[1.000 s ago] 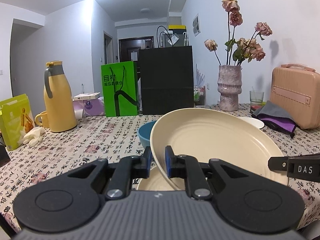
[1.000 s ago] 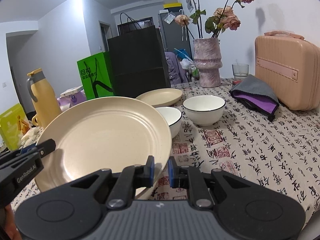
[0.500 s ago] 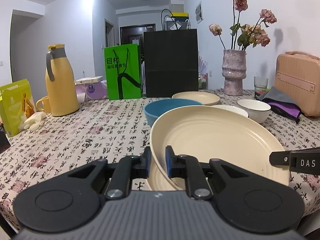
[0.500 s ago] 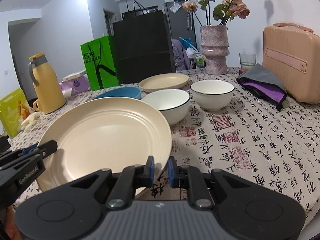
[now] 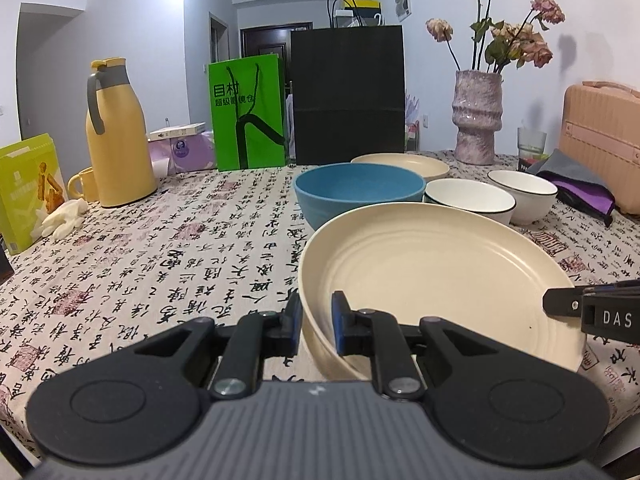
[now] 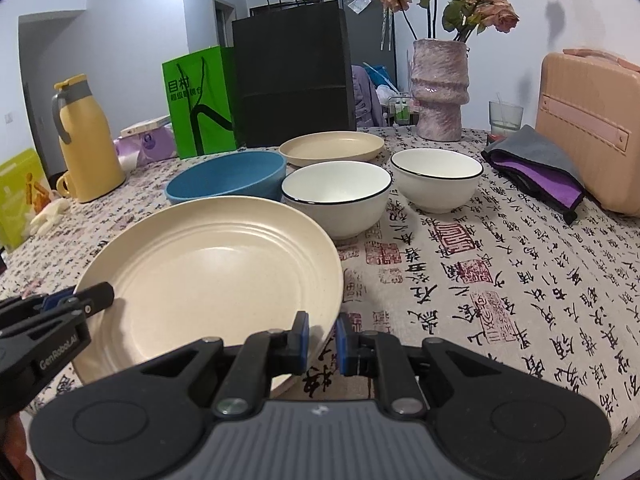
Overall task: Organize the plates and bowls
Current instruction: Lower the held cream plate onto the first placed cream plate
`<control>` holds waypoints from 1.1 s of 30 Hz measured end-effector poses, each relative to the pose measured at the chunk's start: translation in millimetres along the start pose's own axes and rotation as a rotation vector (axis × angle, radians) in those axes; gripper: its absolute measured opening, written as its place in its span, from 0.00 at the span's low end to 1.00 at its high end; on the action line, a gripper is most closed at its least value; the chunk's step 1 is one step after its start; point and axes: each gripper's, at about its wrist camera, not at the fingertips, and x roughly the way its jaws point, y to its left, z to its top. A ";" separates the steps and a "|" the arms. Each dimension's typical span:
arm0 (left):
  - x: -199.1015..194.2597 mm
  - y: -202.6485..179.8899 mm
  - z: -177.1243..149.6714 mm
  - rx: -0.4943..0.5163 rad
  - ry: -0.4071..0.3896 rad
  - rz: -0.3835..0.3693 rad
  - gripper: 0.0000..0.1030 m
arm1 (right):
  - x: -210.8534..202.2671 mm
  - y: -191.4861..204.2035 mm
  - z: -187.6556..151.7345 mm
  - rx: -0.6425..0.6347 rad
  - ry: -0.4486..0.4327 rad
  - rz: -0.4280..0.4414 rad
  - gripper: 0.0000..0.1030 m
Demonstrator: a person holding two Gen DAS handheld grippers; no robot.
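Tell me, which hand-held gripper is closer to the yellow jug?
Left. The left hand-held gripper grips the big cream plate on the side facing the yellow jug. The right hand-held gripper grips the plate's opposite rim, farther away.

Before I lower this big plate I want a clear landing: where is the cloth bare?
Two bare patches: left of the blue bowl, out toward the yellow jug, and the near right stretch in front of the white bowls and the purple cloth. Crowded: the centre back, where the bowls and small plate cluster.
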 end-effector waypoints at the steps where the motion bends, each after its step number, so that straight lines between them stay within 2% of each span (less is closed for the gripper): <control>1: 1.4 -0.3 -0.1 0.003 0.003 0.001 0.15 | 1.6 1.4 -0.3 -0.006 0.002 -0.004 0.13; 7: 11.7 -0.5 -1.8 0.013 0.031 0.004 0.15 | 11.1 5.5 -2.6 -0.034 0.008 -0.021 0.14; 21: 30.4 -3.3 -6.8 0.040 0.067 0.028 0.16 | 18.9 16.9 -10.4 -0.120 -0.043 -0.079 0.14; 33: 32.3 -4.1 -6.8 0.061 0.061 0.035 0.15 | 20.9 19.2 -12.4 -0.154 -0.058 -0.090 0.15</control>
